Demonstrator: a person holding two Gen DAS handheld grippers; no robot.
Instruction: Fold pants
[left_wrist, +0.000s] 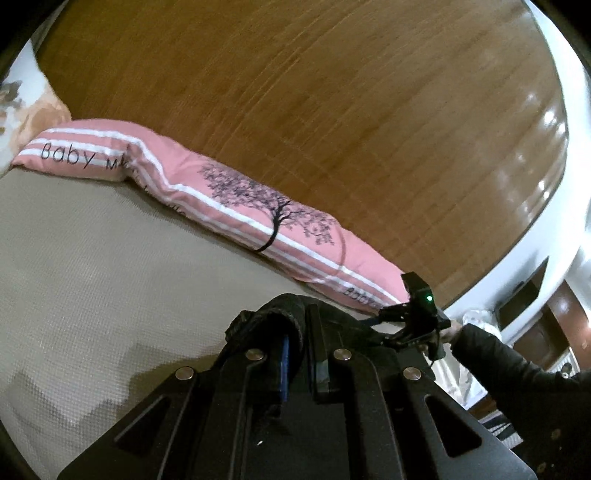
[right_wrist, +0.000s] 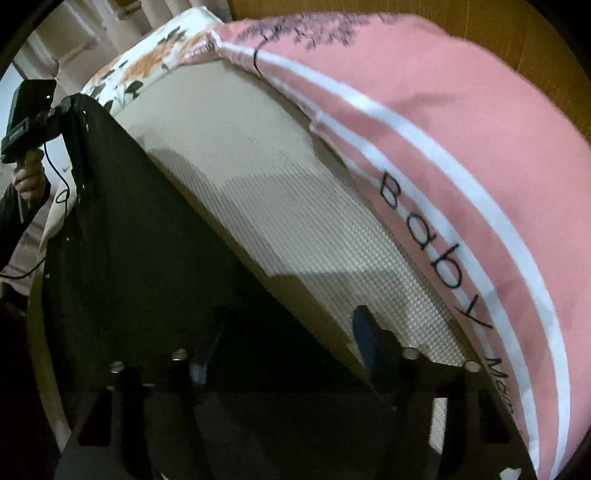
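1. Nearest in the left wrist view, the left gripper (left_wrist: 295, 332) has its jaws pressed together on a bunched fold of the black pants (left_wrist: 280, 306), which rises as a dark roll between and just beyond the fingers.
2. In the right wrist view, the right gripper (right_wrist: 291, 350) points steeply down. Its jaws stand partly spread, with the edge of the pants (right_wrist: 147, 240) running across the gap between the two fingers; whether the pads press on the cloth cannot be told, as this part is dark and blurred.
3. The pants stretch as a wide, taut black sheet from the right gripper up toward the left gripper (right_wrist: 70, 107) at the upper left of that view, above the beige textured bedcover (right_wrist: 258, 177).
4. A hand (right_wrist: 29, 177) holds the left gripper's grip, with a dark sleeve below it and a thin cable hanging down.
5. In the left wrist view the right gripper (left_wrist: 417, 314) shows past the fingers at the right, a small green light on it, with a dark sleeve (left_wrist: 498, 362) behind.
6. The bedcover (left_wrist: 92, 277) spreads out to the left under the grippers.
7. Beyond it lies a long pink pillow (left_wrist: 258, 206) with white stripes, a black tree print and the word "Baby".
8. A floral pillow (left_wrist: 22, 103) sits at its far left end.
9. Farthest, a wooden headboard (left_wrist: 332, 92) fills the background.
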